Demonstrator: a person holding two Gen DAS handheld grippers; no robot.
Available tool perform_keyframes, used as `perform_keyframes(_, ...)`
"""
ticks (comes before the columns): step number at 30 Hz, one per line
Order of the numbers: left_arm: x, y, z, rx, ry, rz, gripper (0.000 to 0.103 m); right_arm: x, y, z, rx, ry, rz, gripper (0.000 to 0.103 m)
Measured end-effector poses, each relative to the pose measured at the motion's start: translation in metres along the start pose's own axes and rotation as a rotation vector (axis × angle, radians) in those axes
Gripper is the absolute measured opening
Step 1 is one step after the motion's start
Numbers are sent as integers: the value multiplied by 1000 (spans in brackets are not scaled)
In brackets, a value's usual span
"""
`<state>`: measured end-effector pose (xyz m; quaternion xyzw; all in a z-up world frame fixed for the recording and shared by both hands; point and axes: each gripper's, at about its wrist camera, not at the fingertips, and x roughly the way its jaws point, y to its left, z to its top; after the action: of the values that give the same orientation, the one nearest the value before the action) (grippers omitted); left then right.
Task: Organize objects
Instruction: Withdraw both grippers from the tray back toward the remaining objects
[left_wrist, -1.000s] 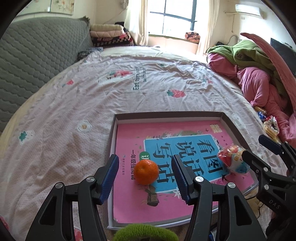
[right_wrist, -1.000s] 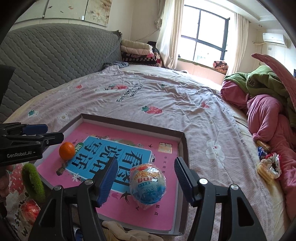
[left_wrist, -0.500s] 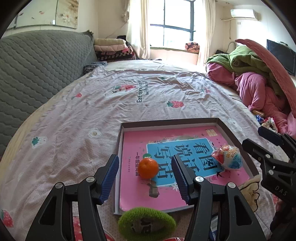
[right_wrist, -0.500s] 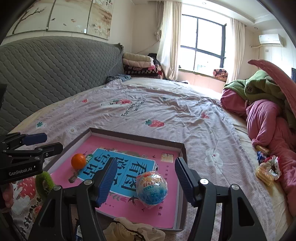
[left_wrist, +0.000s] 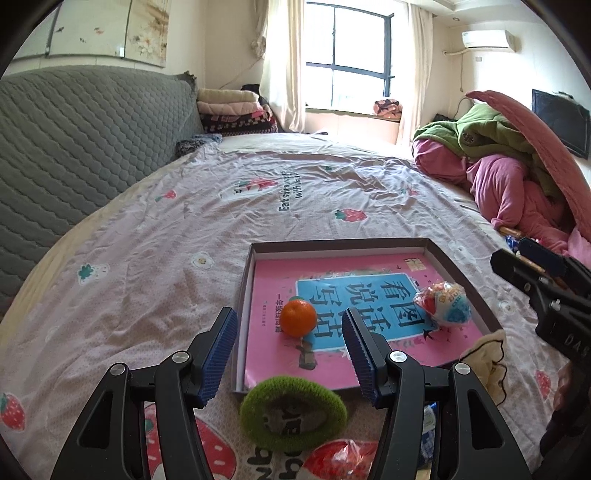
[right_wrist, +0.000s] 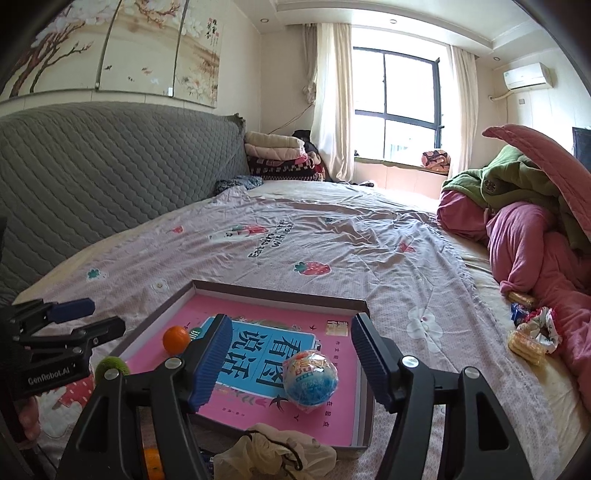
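Two black hand-held claws with blue ribbed pads

The left claw (left_wrist: 288, 354) and right claw (right_wrist: 291, 358) share black triangular arms, silver screws behind the pads (left_wrist: 218, 358); white "GenRobot.AI" lettering marks the left's side.

Orange tangerine (left_wrist: 298, 318), pink book (left_wrist: 347, 325), strawberry-print sheet (left_wrist: 221, 229), seemingly lilac.

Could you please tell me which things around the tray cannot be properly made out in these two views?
- Red crinkly packet, left wrist view: cut off by the bottom edge.
- Small orange fruit, right wrist view: half hidden behind the right gripper, whose jaws are opening.
- Fuzzy green ring, right wrist view: partly behind the left gripper.
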<state>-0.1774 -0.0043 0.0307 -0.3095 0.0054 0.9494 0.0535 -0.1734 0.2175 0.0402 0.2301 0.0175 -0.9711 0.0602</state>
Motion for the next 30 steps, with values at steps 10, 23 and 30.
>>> perform_keyframes(10, -14, 0, -21, 27, -12, 5, 61, -18, -10, -9, 67, -23, 5, 70)
perform_keyframes(23, -23, 0, -47, 31, 5, 21, 61, -41, 22, -27, -48, -57, -30, 70)
perform_keyframes(30, -27, 0, -59, 43, 17, 27, 61, -50, 33, -40, -54, -37, -10, 70)
